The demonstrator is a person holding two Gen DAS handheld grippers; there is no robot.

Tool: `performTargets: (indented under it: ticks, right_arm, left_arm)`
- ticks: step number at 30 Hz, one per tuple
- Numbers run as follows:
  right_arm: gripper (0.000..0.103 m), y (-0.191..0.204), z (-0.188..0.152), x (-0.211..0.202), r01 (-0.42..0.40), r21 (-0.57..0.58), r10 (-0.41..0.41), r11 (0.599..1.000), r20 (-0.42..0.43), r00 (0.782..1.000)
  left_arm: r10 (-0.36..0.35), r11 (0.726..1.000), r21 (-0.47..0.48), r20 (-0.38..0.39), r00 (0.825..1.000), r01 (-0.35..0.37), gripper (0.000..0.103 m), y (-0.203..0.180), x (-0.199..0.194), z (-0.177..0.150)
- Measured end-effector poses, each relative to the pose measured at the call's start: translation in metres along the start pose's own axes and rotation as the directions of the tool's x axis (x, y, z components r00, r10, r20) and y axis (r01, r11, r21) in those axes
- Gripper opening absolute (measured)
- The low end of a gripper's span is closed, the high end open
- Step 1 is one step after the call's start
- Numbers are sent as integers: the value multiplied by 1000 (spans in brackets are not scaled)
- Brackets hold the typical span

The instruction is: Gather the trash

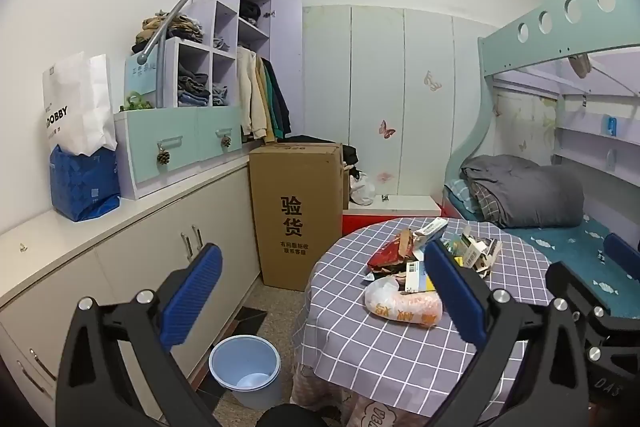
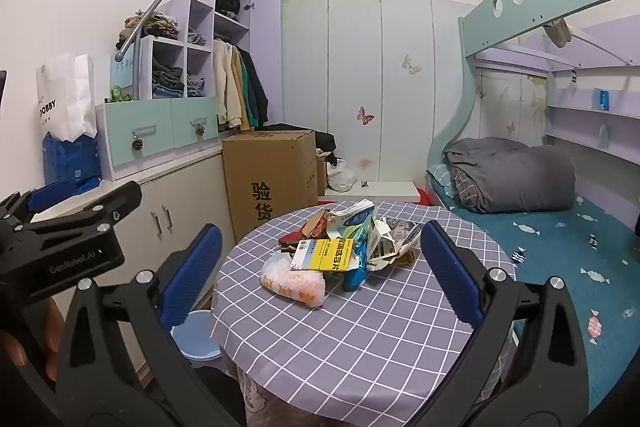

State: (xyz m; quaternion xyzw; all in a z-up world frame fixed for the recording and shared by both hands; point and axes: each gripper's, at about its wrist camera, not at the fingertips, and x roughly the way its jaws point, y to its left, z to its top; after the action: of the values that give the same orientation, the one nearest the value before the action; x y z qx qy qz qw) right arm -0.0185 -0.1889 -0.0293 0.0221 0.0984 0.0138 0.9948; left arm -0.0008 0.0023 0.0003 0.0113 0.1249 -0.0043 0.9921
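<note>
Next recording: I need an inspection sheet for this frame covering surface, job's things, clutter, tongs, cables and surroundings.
Surface: round table under a grey checked cloth.
Job's things: trash pile of wrappers and cartons mid-table; orange-print plastic bag nearest the camera; blue bin on the floor left of the table.
Clutter: nothing seen on the table beyond the trash.
Tongs: left tongs open, empty; right tongs open, empty; both short of the pile.
Cables: nothing seen.
Surroundings: cardboard box beyond the table, bunk bed on the right, cabinets on the left.
</note>
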Motion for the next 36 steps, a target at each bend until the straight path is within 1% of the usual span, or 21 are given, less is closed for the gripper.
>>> performTargets:
  ticks: [1, 2, 7, 8, 10, 12, 13, 17, 18, 19, 36]
  right_arm:
    - [97, 0, 0, -1, -9, 8, 8, 1000, 19, 1000]
    - [97, 0, 0, -1, -10, 8, 10, 1000, 20, 1000]
    - [97, -3, -2, -5, -12, 6, 12, 1000, 15, 1000]
    - [97, -2, -3, -6, -10, 5, 10, 1000, 6, 1000]
    - [97, -5, 1, 1, -8, 13, 8, 1000, -6, 1000]
    - [97, -8, 1, -1, -11, 12, 11, 1000, -10, 1000]
    - [97, 1, -2, -2, -8, 12, 8, 1000, -10, 1000]
    - [97, 1, -3, -8, -12, 15, 12, 1000, -14, 1000]
    - [97, 2, -5, 2, -10, 14, 10, 1000, -17, 1000]
    - [97, 1, -3, 3, -13, 15, 13, 1000, -21, 1000]
    - [97, 3, -4, 4, -15, 18, 15, 1000, -23, 1000]
  left_arm:
    - [-1, 1000, 3, 0, 1000, 1, 99, 0, 0, 0]
    - [-2, 1000, 7, -1, 1000, 2, 99, 0, 0, 0]
    - [-5, 1000, 7, -4, 1000, 5, 99, 1, 0, 0]
    - [4, 1000, -2, 3, 1000, -4, 99, 0, 0, 0]
    - [4, 1000, -1, 1, 1000, -4, 99, 2, -3, -4]
    - [2, 1000, -1, -1, 1000, -2, 99, 3, -4, -6]
    - [1, 1000, -1, -2, 1000, -1, 99, 3, -4, -7]
    - [-2, 1000, 4, -3, 1000, 3, 99, 4, -7, -10]
    - [0, 1000, 5, 0, 1000, 0, 99, 5, -4, -5]
    - [5, 1000, 3, -2, 1000, -5, 99, 3, 1, -5]
    - [5, 1000, 7, -5, 1000, -5, 99, -4, 0, -4]
